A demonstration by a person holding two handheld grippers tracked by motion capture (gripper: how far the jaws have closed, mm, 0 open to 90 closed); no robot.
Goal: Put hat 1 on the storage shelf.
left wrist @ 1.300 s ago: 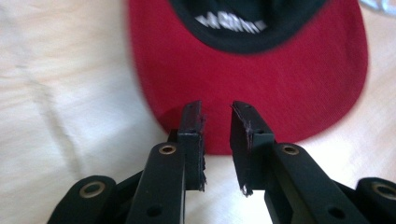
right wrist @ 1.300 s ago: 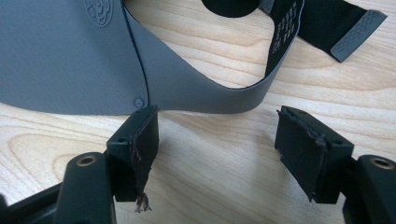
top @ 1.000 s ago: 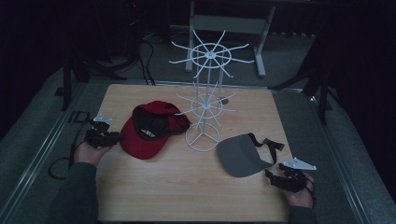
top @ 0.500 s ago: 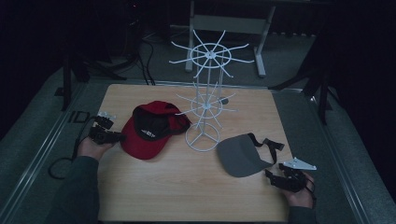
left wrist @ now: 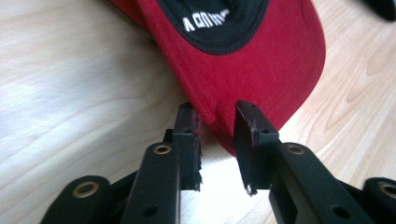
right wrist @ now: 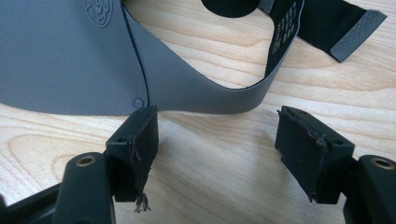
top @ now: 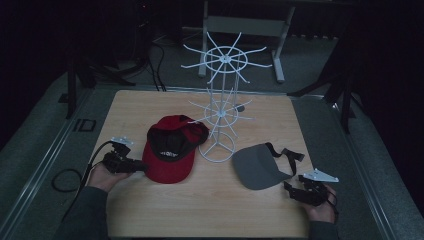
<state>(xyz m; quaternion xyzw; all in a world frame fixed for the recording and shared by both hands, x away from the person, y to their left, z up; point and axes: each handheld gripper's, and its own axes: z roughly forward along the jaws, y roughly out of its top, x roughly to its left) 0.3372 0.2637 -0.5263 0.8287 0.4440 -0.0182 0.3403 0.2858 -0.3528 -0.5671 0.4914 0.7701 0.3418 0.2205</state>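
The red cap [top: 171, 152] lies upside down on the wooden table [top: 150, 107], left of the white wire rack [top: 220, 107] and well apart from the grey visor [top: 261, 167] on the right. Its black lining faces up, and white lettering printed there is too small to read from the high view; in the left gripper view the letters are cut off by the top edge.

The left gripper [left wrist: 217, 140] sits at the cap's near-left edge. Its jaws have just been opening and stand apart on either side of the brim's rim, which lies between them; the pads do not press on the cloth. The tip of the brim beneath the right-hand jaw is hidden.

The right gripper [right wrist: 217, 140] rests near the visor's near-right side, jaws spread wide over bare wood with nothing between them. One jaw tip stands just beside the visor's grey band; whether it touches cannot be told. The visor's black strap [right wrist: 322, 21] runs out of the frame at the top, and a small embossed mark on the peak is too faint to read.
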